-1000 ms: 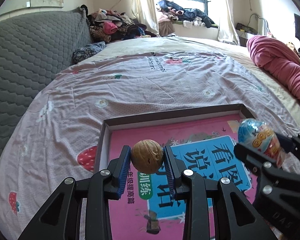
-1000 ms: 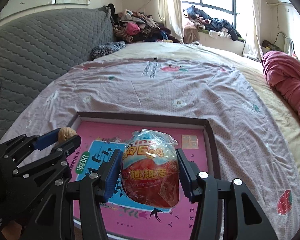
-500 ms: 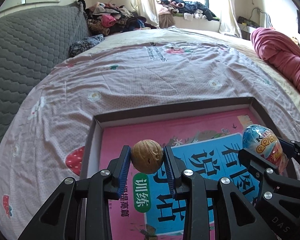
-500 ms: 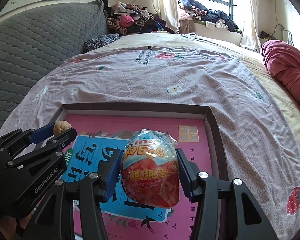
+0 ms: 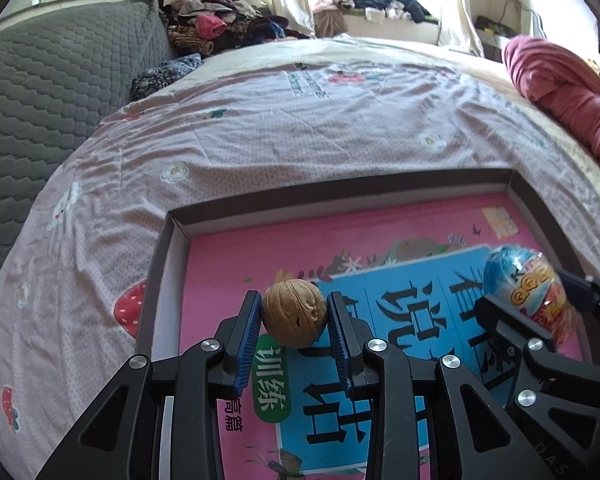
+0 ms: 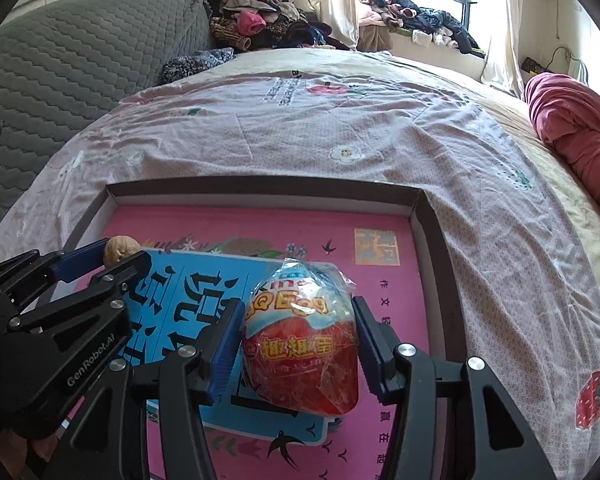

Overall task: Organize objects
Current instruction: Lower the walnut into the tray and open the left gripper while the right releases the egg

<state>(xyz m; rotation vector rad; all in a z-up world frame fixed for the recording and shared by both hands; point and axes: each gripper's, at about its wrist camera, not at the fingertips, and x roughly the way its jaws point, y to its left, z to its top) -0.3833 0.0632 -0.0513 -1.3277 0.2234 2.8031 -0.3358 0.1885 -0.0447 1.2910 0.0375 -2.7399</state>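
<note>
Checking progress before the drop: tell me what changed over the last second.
Both grippers advanced over the shallow box; its far rim now sits farther from them in both views. Nothing was taken or released: left gripper still clamps the walnut, right gripper still clamps the wrapped toy egg.

Both the left gripper (image 5: 294, 320) and the right gripper (image 6: 300, 340) are matte black angular frames with triangular cutouts, silver round screw heads and ribbed blue finger pads (image 5: 247, 344); white "GenRobot.AI" lettering marks the left one at nine o'clock in the right wrist view
</note>
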